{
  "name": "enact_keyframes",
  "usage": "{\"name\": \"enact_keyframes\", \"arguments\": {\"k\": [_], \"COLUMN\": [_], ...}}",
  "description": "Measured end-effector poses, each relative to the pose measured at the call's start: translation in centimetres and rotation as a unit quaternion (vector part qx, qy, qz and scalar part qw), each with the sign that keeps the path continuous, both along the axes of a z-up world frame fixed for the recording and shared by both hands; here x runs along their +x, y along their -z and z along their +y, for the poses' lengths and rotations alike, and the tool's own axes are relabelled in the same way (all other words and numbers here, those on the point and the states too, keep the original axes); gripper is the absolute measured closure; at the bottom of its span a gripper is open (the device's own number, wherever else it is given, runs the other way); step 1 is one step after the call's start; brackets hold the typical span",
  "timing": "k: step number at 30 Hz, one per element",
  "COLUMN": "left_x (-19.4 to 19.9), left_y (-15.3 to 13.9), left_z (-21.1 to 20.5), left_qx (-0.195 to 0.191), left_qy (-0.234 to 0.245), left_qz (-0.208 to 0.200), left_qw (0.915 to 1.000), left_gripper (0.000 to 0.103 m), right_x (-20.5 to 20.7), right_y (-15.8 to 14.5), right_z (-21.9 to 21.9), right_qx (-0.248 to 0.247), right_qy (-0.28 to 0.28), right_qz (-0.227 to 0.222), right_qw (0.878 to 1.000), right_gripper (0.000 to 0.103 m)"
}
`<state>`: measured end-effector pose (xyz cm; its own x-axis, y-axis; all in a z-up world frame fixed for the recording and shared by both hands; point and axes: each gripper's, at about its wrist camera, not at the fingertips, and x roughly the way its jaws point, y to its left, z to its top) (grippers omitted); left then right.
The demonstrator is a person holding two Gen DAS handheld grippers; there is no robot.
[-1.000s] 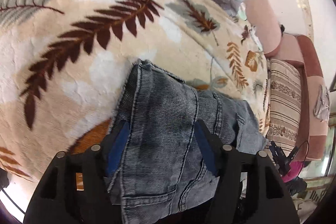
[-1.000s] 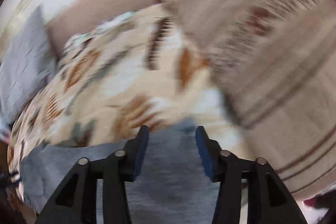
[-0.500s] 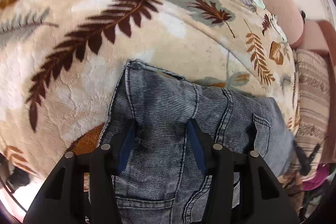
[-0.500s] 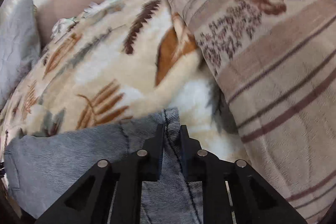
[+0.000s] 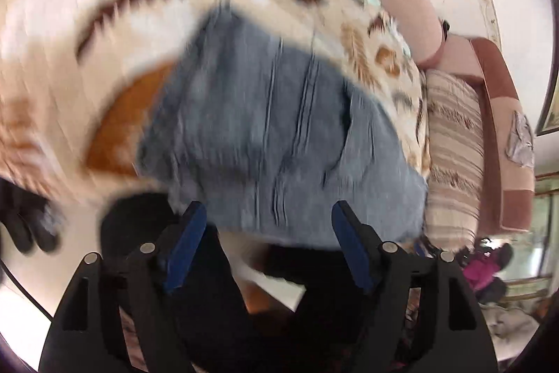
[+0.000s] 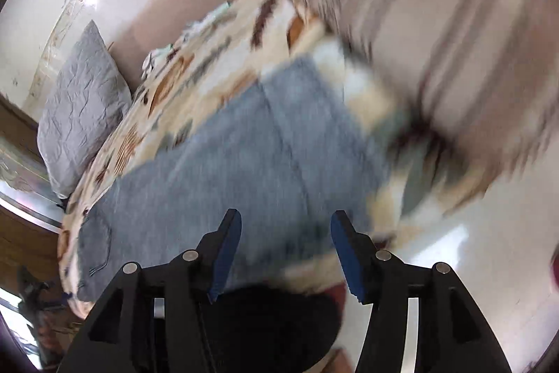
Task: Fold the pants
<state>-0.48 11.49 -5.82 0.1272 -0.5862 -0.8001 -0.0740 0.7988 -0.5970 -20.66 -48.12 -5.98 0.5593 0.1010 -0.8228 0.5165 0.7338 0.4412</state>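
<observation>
The folded grey-blue denim pants [image 5: 276,128] lie on a leaf-patterned blanket [image 5: 87,23]. They also show in the right wrist view [image 6: 244,163]. My left gripper [image 5: 269,215] is open and empty, pulled back from the near edge of the pants. My right gripper [image 6: 284,222] is open and empty, just off the near edge of the pants. Both views are motion-blurred.
A grey pillow [image 6: 80,107] lies at the head of the bed. A striped cushion [image 5: 454,145] sits beside the pants, large in the right wrist view [image 6: 436,23]. A pink and brown headboard [image 5: 499,114] stands behind. Dark shapes [image 5: 216,285] show below the grippers.
Both grippers have opened, let go of the pants and pulled back from them. The pants lie flat on the blanket.
</observation>
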Motion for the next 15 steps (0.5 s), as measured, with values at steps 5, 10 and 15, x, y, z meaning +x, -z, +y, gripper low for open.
{"name": "enact_keyframes", "arguments": {"k": [5,10,15], "left_x": [0.1,1.5,1.6], "left_y": [3.6,3.2,2.0], "left_z": [-0.7,-0.1,0.4], "left_qx": [-0.006,-0.009,0.047], "left_qy": [-0.01,-0.03,-0.038], "left_qz": [0.043,0.047,0.004], "left_qw": [0.999,0.9984,0.9982], "left_gripper": [0.03,0.092,0.093], "right_x": [0.5,2.6,1.5], "right_y": [3.1,4.8,2.3], "right_z": [1.1,1.8,2.5], "right_qx": [0.075,0.075,0.068], "right_qy": [0.019,0.021,0.016], "right_qz": [-0.008,0.016,-0.047], "right_qw": [0.997,0.997,0.996], "right_gripper": [0.047,0.103,0.102]}}
